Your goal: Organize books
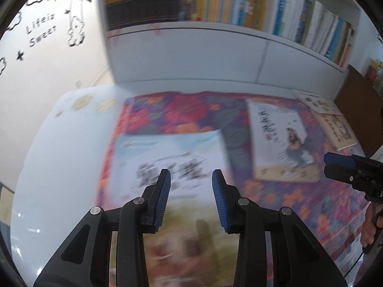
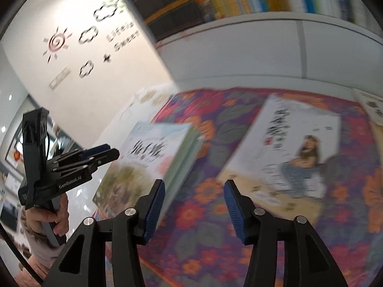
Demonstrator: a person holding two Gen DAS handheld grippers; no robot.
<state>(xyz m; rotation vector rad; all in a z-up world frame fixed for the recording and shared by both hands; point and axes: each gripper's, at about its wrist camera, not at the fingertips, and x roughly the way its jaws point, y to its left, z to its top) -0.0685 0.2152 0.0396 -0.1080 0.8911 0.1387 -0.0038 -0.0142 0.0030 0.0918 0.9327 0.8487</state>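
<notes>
the left gripper (image 1: 191, 172) hangs narrowly parted over the green-edged book (image 1: 167, 153), gripping nothing. the right gripper (image 2: 194, 183) stands wider, empty, above the floral cloth (image 2: 203, 229), between that book and the white book (image 2: 299, 129).

2 books (image 1: 167, 162) on mat (image 1: 186, 110), shelf (image 1: 215, 47) behind

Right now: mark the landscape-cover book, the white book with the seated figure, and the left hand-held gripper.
landscape-cover book (image 2: 146, 157): right wrist view, front cover.
white book with the seated figure (image 2: 287, 148): right wrist view, cover middle.
left hand-held gripper (image 1: 191, 181): left wrist view, between its fingertips.
</notes>
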